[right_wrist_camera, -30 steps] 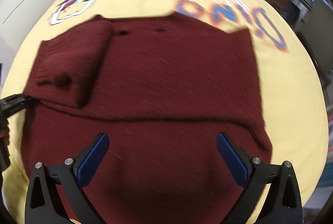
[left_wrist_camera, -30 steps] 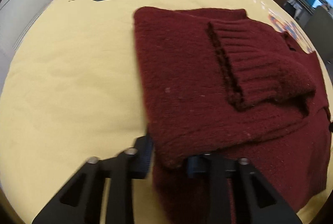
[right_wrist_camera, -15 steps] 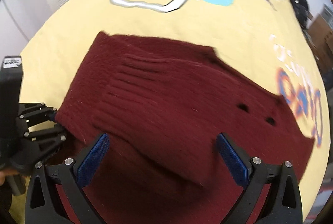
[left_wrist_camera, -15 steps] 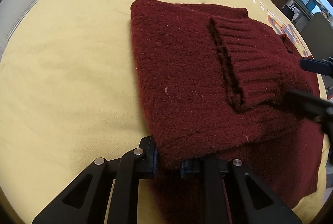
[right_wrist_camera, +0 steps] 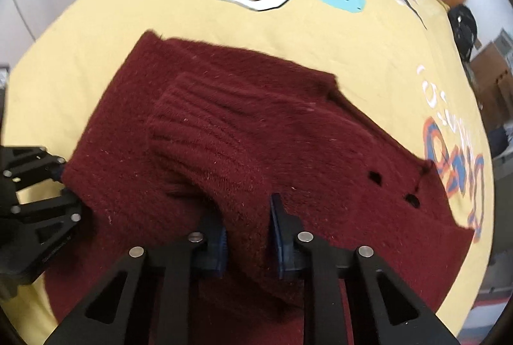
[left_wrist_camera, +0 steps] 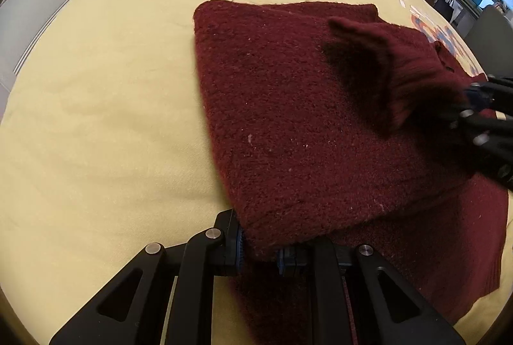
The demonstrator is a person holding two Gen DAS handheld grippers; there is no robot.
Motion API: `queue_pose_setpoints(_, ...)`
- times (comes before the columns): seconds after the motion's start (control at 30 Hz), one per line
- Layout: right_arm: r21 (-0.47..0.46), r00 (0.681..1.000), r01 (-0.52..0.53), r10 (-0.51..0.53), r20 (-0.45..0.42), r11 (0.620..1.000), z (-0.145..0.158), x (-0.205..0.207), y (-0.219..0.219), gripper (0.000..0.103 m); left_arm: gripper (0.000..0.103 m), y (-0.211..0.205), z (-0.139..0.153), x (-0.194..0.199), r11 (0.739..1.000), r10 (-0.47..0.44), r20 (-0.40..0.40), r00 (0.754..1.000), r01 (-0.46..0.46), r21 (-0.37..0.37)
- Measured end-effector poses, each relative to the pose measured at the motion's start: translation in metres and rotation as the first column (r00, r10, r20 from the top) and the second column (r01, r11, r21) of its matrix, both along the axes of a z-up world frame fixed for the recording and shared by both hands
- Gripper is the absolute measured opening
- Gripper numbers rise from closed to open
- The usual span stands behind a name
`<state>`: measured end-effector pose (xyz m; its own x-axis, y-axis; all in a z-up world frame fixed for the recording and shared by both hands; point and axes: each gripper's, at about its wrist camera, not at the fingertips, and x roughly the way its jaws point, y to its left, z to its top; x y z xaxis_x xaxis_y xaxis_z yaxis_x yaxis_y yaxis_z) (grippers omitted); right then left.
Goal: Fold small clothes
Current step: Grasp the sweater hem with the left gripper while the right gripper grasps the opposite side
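We pinch the sweater [left_wrist_camera: 288, 126] edge in our left gripper [left_wrist_camera: 259, 252], cuff [right_wrist_camera: 205, 133] in our right gripper [right_wrist_camera: 248, 236]; thick knit could slip, spoiling the fold.

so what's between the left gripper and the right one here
Only the maroon sweater, seen in the right wrist view: left gripper pinches its corner, right gripper grips its ribbed sleeve.

You could read no whole word: the sheet [right_wrist_camera: 96, 24] bore orange-and-blue lettering [right_wrist_camera: 455, 171], cut off by the sweater [right_wrist_camera: 256, 136].
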<state>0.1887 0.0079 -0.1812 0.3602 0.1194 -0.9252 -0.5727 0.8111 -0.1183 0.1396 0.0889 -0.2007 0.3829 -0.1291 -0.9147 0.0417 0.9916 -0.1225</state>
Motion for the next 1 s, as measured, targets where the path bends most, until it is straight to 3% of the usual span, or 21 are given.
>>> queue_pose_setpoints(0.13,0.111,0.997,0.077,-0.077,-0.010,0.991,0.022,0.002,-0.037,0.021,0.013,0.002,0.001,0.001,1.000,0.006,-0.006,1.000,-0.006,-0.015)
queue_pose_setpoints(0.27,0.256,0.977,0.211,-0.199,-0.074,0.943,0.036,0.009,-0.091,0.020,0.013,0.001,0.002,0.002,1.000,0.004,-0.009,1.000,-0.004,-0.009)
queue_pose_setpoints(0.4,0.200,0.957,0.290,-0.288,-0.039,0.936,0.039,0.008,-0.131,0.019,0.013,-0.006,-0.001,0.006,1.000,0.002,-0.006,1.000,-0.002,-0.023)
queue_pose_setpoints(0.83,0.149,0.881,0.464,-0.440,-0.172,0.873,-0.019,0.009,-0.212,0.015,0.013,-0.012,-0.005,0.024,1.000,-0.004,-0.020,1.000,0.004,-0.012)
queue_pose_setpoints(0.93,0.169,0.860,0.505,-0.477,-0.183,0.846,-0.018,0.005,-0.228,0.018,0.013,-0.014,-0.005,0.023,1.000,-0.005,-0.020,1.000,0.005,-0.012)
queue_pose_setpoints(1.0,0.164,0.846,0.530,-0.503,-0.180,0.832,-0.013,0.003,-0.239,0.029,0.013,-0.014,-0.005,0.024,1.000,-0.006,-0.019,1.000,0.006,-0.013)
